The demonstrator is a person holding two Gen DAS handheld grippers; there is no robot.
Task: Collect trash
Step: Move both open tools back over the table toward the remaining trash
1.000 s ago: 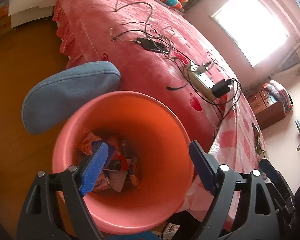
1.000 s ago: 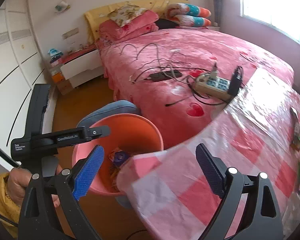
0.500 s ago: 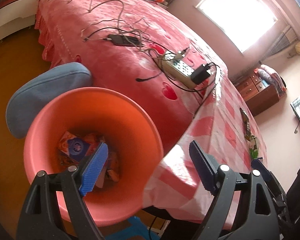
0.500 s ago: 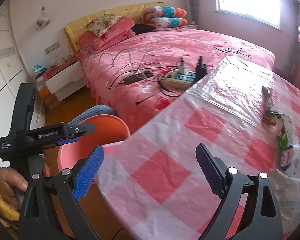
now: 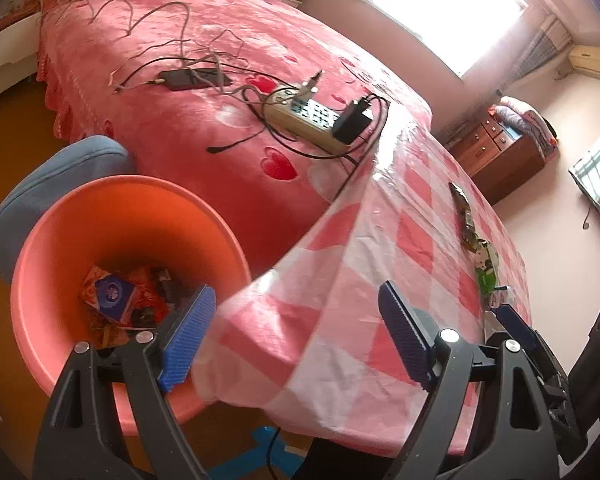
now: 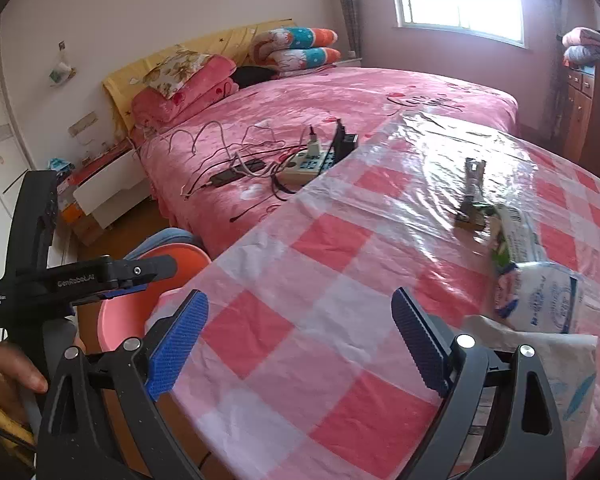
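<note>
An orange-pink bin [image 5: 100,216] stands on the floor beside the checked table [image 5: 340,288], with wrappers [image 5: 112,292] lying in its bottom; it also shows in the right wrist view [image 6: 120,320]. On the table lie a brown wrapper [image 6: 472,192], a green-and-white packet [image 6: 516,236], a white-blue pouch [image 6: 540,300] and a white bag [image 6: 548,360]. My left gripper [image 5: 296,340] is open and empty over the table's edge by the bin. My right gripper [image 6: 300,340] is open and empty above the tablecloth, left of the trash.
A pink bed [image 6: 300,120] holds a power strip [image 5: 312,120], a phone [image 5: 188,78] and tangled cables. A blue cushioned stool [image 5: 52,184] stands behind the bin. A wooden dresser [image 5: 500,152] is at the far right.
Both grippers have swung right, away from the bin and over the checked table. The trash on the table has come into view. Both stay open.
</note>
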